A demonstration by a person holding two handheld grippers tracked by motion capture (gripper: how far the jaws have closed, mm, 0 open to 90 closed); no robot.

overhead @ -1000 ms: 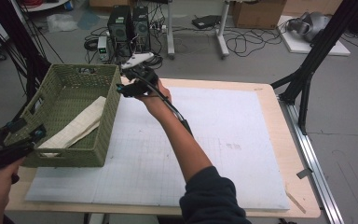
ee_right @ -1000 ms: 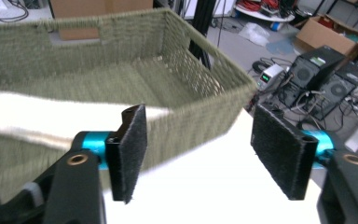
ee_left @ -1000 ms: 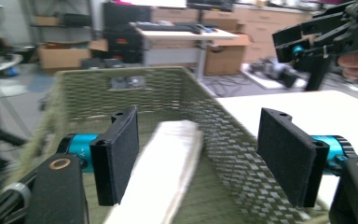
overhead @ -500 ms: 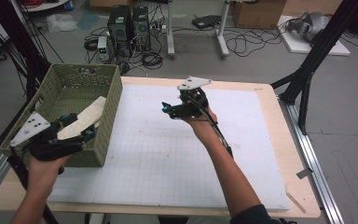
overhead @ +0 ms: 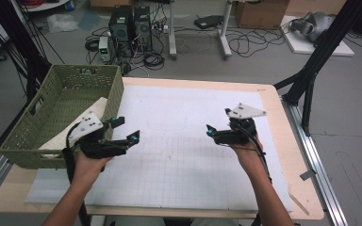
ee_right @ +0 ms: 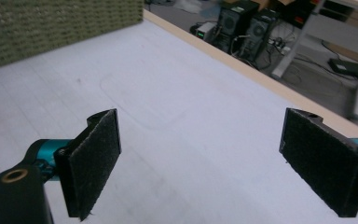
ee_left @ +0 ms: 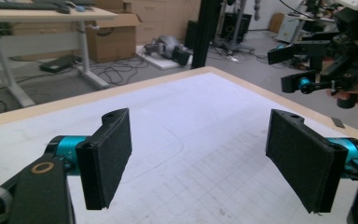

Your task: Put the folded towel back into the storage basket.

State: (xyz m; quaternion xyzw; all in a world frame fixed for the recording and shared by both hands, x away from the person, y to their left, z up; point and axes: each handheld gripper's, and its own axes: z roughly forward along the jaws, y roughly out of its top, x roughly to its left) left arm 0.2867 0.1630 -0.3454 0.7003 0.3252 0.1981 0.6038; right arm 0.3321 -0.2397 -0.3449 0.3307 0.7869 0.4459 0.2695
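High view: left gripper [overhead: 126, 130] and right gripper [overhead: 210, 130], just opened wide, hold nothing above the mat [overhead: 179, 155].

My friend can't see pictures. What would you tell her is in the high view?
A person holds two open, empty grippers, the left gripper and the right gripper, above a white mat on a wooden table. A green woven basket at the table's left edge holds a pale folded cloth.
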